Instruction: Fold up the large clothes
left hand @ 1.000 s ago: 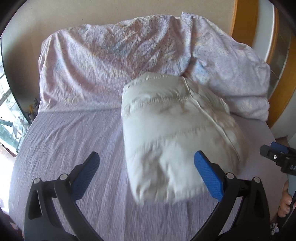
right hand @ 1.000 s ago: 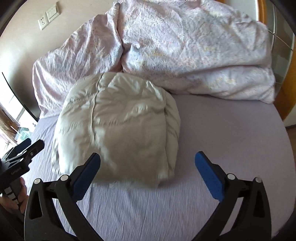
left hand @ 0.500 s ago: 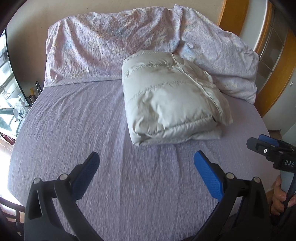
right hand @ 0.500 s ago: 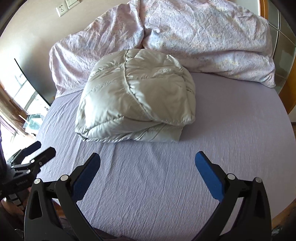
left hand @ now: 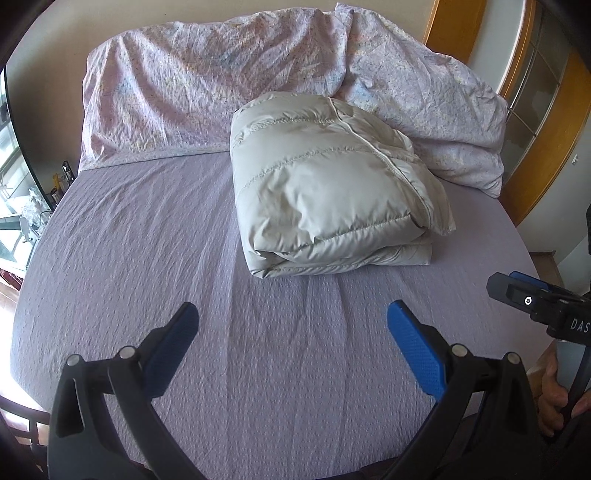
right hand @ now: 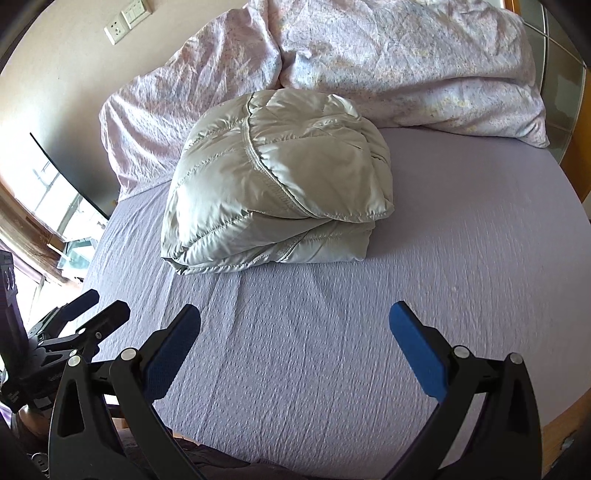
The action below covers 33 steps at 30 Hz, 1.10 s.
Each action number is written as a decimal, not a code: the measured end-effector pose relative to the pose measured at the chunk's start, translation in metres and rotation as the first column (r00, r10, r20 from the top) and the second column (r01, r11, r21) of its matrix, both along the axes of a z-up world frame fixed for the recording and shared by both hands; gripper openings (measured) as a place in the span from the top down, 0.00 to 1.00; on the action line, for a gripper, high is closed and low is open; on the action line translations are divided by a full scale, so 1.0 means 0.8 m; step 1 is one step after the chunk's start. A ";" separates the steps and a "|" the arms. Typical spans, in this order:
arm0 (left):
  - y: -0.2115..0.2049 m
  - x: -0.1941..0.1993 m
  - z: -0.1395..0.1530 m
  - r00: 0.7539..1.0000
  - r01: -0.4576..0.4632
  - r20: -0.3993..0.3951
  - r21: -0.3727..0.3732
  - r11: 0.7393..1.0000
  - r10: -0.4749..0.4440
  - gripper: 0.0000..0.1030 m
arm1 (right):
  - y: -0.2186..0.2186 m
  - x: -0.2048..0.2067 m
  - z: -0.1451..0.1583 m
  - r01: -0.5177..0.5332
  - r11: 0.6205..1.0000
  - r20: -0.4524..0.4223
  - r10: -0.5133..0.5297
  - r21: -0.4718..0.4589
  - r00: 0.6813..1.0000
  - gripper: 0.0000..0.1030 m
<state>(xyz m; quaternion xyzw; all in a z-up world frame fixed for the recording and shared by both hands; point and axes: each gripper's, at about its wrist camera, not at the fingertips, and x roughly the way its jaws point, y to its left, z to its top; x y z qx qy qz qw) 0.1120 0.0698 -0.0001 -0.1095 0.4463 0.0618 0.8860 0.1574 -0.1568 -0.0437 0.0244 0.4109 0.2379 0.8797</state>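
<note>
A pale grey quilted down jacket [left hand: 328, 192] lies folded into a thick bundle on the lilac bed sheet [left hand: 147, 240], near the pillows. It also shows in the right wrist view [right hand: 280, 184]. My left gripper [left hand: 291, 325] is open and empty, held above the sheet well short of the jacket. My right gripper [right hand: 295, 325] is open and empty too, likewise back from the bundle. Each gripper shows at the edge of the other's view: the right gripper [left hand: 532, 299] and the left gripper [right hand: 81, 321].
A crumpled pink-patterned duvet [left hand: 207, 85] and pillow [left hand: 436, 103] are piled against the wall behind the jacket. A wooden frame [left hand: 546, 110] stands at the right. A window [right hand: 55, 206] is at the left, and wall sockets [right hand: 127, 18] sit above the bedding.
Both grippers have pulled back from the jacket toward the foot of the bed. The jacket looks smaller and rests folded on the sheet, untouched.
</note>
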 end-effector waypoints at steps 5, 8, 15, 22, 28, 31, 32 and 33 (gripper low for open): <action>0.001 0.002 0.000 1.000 0.002 0.006 -0.011 1.000 -0.002 0.02 | 0.002 -0.001 0.003 -0.009 1.000 0.014 0.009 0.013 1.000 0.01; 0.002 0.004 0.001 1.000 0.002 0.012 -0.019 1.000 -0.002 0.02 | 0.002 0.001 0.003 -0.014 1.000 0.016 0.014 0.018 1.000 0.01; 0.002 0.008 -0.001 1.000 0.006 0.015 -0.031 1.000 -0.006 0.02 | -0.001 0.004 0.003 -0.018 0.999 0.013 0.017 0.036 1.000 0.01; 0.002 0.010 -0.002 1.000 0.005 0.015 -0.034 0.999 -0.004 0.02 | -0.001 0.005 0.003 -0.020 0.999 0.010 0.019 0.037 1.000 0.01; 0.002 0.010 -0.002 1.000 0.010 0.021 -0.042 0.999 -0.010 0.02 | 0.002 0.005 0.002 -0.027 0.999 0.012 0.027 0.037 1.000 0.01; 0.002 0.011 -0.002 1.000 0.013 0.027 -0.048 0.999 -0.012 0.02 | 0.002 0.005 0.002 -0.027 0.999 0.013 0.026 0.039 1.000 0.01; 0.001 0.011 -0.002 1.000 0.012 0.027 -0.047 0.999 -0.011 0.02 | 0.002 0.005 0.002 -0.027 0.999 0.013 0.026 0.039 1.000 0.01; 0.001 0.011 -0.002 1.000 0.013 0.029 -0.048 0.999 -0.012 0.02 | 0.002 0.005 0.002 -0.027 0.999 0.013 0.027 0.039 1.000 0.01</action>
